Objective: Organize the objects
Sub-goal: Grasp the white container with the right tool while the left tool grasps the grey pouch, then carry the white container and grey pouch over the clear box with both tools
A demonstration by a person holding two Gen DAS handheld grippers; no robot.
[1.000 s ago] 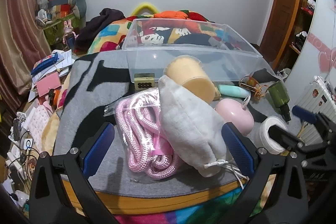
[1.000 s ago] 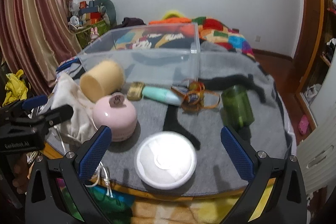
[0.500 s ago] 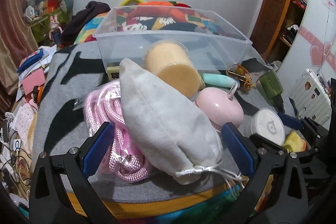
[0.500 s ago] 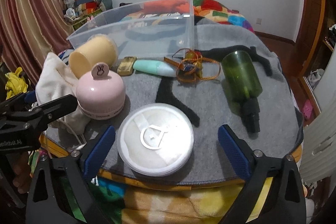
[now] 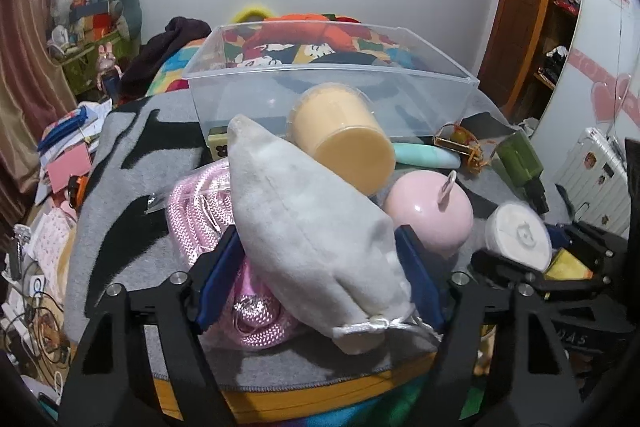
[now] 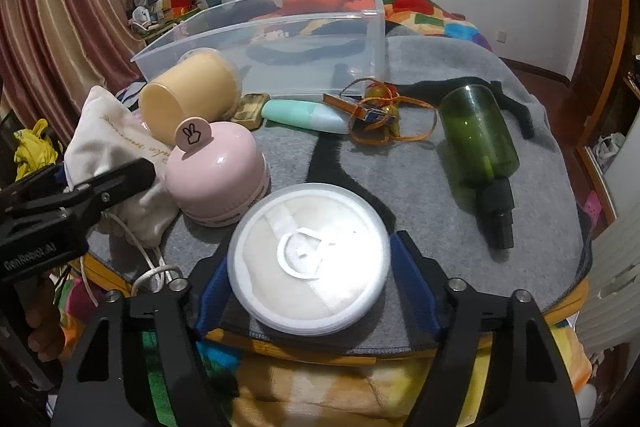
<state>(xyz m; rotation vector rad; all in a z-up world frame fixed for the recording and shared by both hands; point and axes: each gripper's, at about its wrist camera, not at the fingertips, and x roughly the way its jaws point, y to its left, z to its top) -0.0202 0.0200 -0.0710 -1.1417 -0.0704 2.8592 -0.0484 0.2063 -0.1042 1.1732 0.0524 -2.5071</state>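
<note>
On the table [image 6: 460, 227], nearest the front edge: round puff case [image 6: 308, 261], between the closing fingers of the right claw [image 6: 310, 291]. Just left of it, dome-shaped gadget [image 6: 218, 175]; further left, drawstring pouch [image 5: 312, 239], lying over bagged rope [image 5: 200, 219], between the closing fingers of the left claw [image 5: 316, 279]. Behind the pouch, cup [image 5: 344, 137] on its side, leaning toward the storage bin [image 5: 328, 95] at the back. In front of the bin: small tube [image 6: 304, 115], then tangled charm [image 6: 380, 111]. Far right, bottle [image 6: 480, 143] on its side.

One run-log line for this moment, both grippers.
left gripper: closing around grey drawstring pouch | right gripper: closing around round white puff case | clear bin: nothing placed inside yet
</note>
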